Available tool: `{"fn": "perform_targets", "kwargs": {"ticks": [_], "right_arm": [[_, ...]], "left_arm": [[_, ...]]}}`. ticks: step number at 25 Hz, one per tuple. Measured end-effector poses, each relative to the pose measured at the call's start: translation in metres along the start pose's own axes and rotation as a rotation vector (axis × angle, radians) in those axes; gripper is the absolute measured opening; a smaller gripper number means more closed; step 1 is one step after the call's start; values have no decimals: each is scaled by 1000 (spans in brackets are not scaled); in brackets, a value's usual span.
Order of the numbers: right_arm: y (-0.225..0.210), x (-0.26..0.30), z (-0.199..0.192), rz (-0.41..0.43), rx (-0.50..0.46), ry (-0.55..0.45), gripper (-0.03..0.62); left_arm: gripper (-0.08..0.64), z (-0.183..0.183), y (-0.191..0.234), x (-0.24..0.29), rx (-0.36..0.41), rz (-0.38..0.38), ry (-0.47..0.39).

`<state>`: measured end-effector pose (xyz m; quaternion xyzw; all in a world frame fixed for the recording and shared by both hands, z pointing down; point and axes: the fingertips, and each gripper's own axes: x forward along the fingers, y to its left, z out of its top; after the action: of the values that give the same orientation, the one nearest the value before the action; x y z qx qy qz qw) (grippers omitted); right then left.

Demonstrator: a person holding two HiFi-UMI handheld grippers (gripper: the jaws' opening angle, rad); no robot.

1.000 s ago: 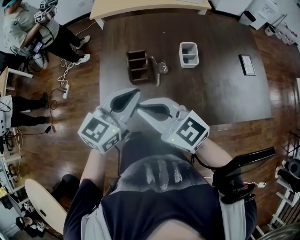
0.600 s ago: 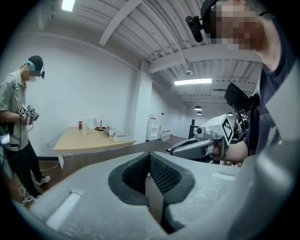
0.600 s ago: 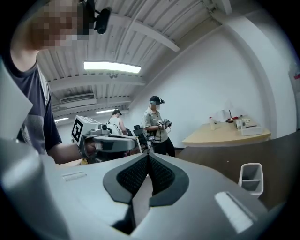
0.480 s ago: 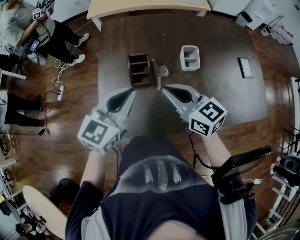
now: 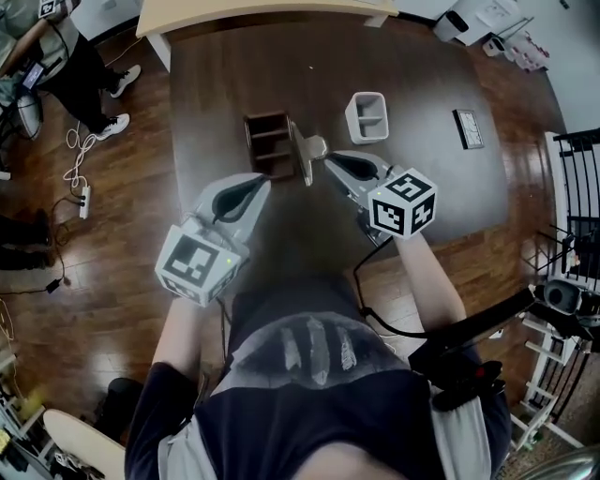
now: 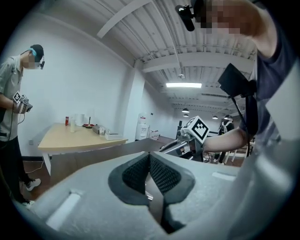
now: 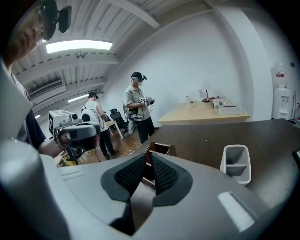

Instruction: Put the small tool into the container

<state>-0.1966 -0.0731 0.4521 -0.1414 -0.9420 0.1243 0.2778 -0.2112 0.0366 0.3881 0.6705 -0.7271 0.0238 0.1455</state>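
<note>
A small silver metal tool (image 5: 305, 155) lies on the dark table (image 5: 225, 75), right beside a brown wooden compartment container (image 5: 269, 143). A white divided container (image 5: 367, 115) stands further right. My right gripper (image 5: 328, 161) hovers just right of the tool, its tips close to it. Its jaws are opening, a narrow gap shows, and nothing is between them. Through that gap the right gripper view shows the brown container (image 7: 159, 149), with the white container (image 7: 236, 163) to its right. My left gripper (image 5: 268, 182) hangs nearer the table's front edge, shut and empty.
A flat black object (image 5: 468, 128) lies at the table's right side. A light wooden table (image 5: 262, 9) stands behind. People and cables with a power strip (image 5: 82, 200) are on the floor at left. A black stand (image 5: 487, 323) is at my right.
My right gripper has left the left gripper's side and moved forward and right to the silver tool. Its jaws have parted slightly. The left gripper has stayed in place.
</note>
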Motion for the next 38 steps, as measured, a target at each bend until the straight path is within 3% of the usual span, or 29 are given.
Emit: {"fn": "perform_targets", "kwargs": {"ticks": [15,23,30,38], "right_arm": [[-99,48,-62,-94,90,298,131],[-133,74,-102,-100,171,425,140],[-129,92,-118,-59,285,475,128],[-122,100,-112,-20,407,402,55]], "left_arm": [[-6,-12,23,29,-21,41,87],[-6,-16,27,44,-31,58,125],[-6,-21,38,40,-41,69,143],[-6,-20,41,42,-39,57,123]]}}
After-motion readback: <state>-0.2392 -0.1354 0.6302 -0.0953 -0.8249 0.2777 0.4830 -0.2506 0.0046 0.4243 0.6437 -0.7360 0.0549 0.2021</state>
